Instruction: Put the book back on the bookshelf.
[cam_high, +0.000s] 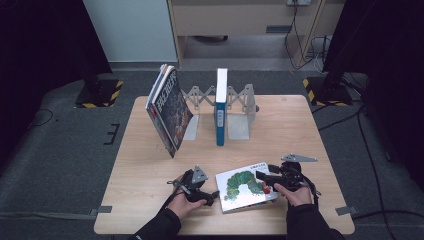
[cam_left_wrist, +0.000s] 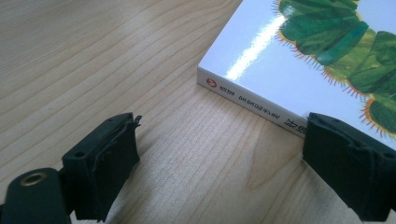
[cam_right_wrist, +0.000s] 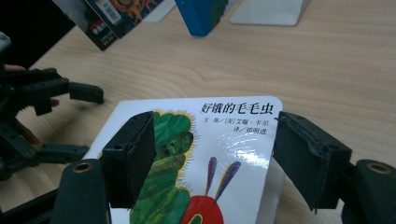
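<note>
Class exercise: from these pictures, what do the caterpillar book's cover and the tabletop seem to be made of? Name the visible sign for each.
Caterpillar book: probably glossy coated card; bright glare streaks lie across its white cover, and its corners are rounded like a board book's.
Tabletop: pale wood or a wood-look laminate, with a matte finish; grain lines run along it, and which of the two it is cannot be told.

— How do our hands sit?

— Both forearms come in low and close to us, in dark sleeves. Our left tool points right, its jaws standing wide apart with nothing between the pads.

— And the right one?

— Our right tool points left toward the other, its jaws parted, neither pad visibly pressing on anything.
</note>
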